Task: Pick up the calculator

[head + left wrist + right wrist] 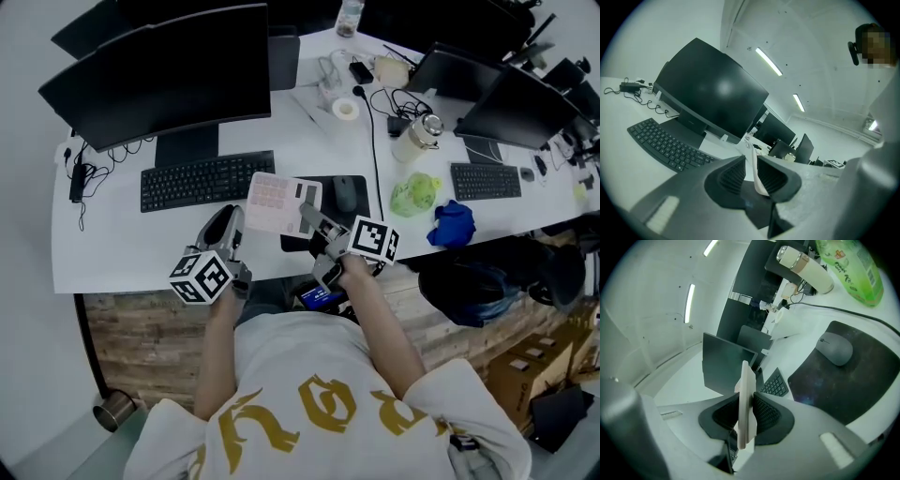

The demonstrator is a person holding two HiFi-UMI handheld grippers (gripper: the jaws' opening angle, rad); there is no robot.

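The calculator (281, 203), a pale flat slab with pinkish keys, is held up above the desk's front edge between both grippers. My right gripper (316, 228) is shut on its right end; in the right gripper view the calculator (746, 413) stands edge-on, pinched between both pads. My left gripper (234, 223) is at its left lower corner. In the left gripper view the calculator's thin white edge (753, 169) lies between narrowly parted fingers, against the right pad (774, 177), with a gap to the left pad.
A black keyboard (207, 180) and monitor (169, 70) sit behind the calculator. A mouse (346, 191) rests on a dark mat (330, 181). A green packet (415, 194), blue cloth (454, 223), white bottle (415, 139) and cables lie to the right.
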